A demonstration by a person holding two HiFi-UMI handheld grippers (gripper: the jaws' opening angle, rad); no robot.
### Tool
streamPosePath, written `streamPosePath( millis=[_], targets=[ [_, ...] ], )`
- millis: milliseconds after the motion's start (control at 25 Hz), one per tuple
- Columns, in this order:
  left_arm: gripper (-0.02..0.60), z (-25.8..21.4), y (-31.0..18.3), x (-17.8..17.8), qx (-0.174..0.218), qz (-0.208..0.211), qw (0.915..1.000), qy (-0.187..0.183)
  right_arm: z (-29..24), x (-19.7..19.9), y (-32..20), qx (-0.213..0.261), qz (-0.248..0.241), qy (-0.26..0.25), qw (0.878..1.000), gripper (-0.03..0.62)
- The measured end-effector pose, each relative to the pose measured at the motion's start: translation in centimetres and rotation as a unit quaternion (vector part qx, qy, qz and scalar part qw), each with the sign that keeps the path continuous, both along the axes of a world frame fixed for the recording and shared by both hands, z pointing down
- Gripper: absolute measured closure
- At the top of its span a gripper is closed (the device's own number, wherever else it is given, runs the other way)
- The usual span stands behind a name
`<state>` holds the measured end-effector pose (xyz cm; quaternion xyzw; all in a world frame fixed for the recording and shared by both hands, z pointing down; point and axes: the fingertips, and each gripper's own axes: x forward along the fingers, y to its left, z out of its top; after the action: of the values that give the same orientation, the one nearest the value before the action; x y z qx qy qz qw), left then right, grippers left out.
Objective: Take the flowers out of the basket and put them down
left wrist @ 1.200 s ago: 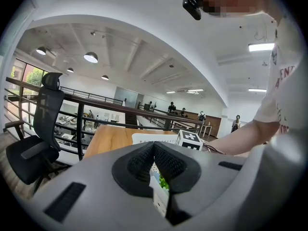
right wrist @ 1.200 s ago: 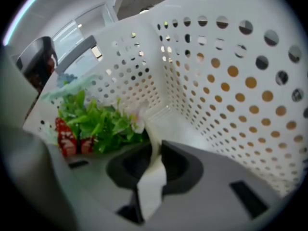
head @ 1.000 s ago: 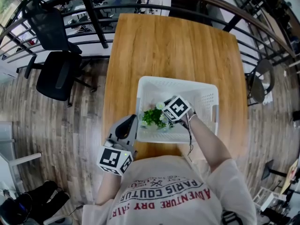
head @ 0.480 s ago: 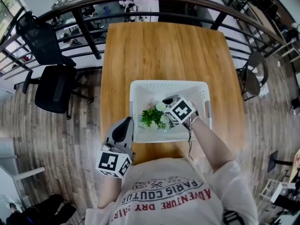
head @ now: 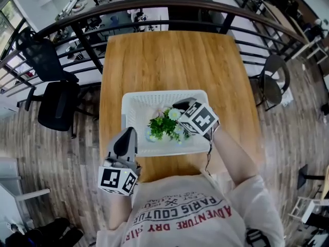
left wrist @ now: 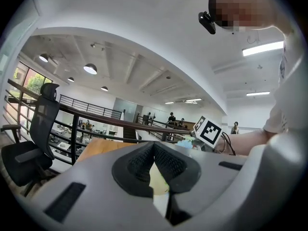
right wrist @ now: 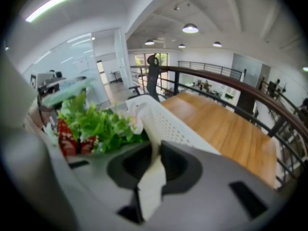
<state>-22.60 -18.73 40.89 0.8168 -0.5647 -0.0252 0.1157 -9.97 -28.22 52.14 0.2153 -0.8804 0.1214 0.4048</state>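
Note:
A bunch of flowers (head: 163, 126) with green leaves and white blooms hangs over the middle of the white perforated basket (head: 134, 103). My right gripper (head: 178, 116) reaches in from the right and is shut on the bunch's white wrapping. In the right gripper view the white strip is pinched between the jaws of the right gripper (right wrist: 156, 152), with the flowers (right wrist: 98, 125) just beyond and the basket (right wrist: 179, 129) wall to the right. My left gripper (head: 128, 134) hovers at the basket's near left corner. In its own view the left gripper (left wrist: 154, 146) is shut and holds nothing.
The basket stands on a wooden table (head: 169, 60) near its front edge; bare wood lies beyond and on both sides. A dark railing (head: 154, 5) runs behind the table. A black office chair (head: 55, 104) stands left, a round chair (head: 272, 84) right.
The head camera has swung, so table and basket sit further left. My right gripper keeps its hold on the flowers, which look slightly higher over the basket. The left gripper stays by the near edge.

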Motion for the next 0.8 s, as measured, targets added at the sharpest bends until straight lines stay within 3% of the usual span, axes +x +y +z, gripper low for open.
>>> streamPosePath(
  millis=[200,440,800],
  targets=[
    [0.555,-0.4,0.1,4.3,0.008,-0.002,0.9999,-0.006,-4.4,3.4,-0.4,0.036,-0.009,-0.028,0.999,0.513],
    [0.555,-1.2,-1.6,12.0,0.025,0.026,0.9991,-0.022,-7.1,9.0,-1.5,0.067,-0.014,-0.041,0.997,0.514],
    [0.555,-1.9,-2.3,22.8,0.039,0.053,0.9973,-0.033,-7.6,21.4,-3.0,0.084,0.048,-0.058,0.994,0.514]
  ],
)
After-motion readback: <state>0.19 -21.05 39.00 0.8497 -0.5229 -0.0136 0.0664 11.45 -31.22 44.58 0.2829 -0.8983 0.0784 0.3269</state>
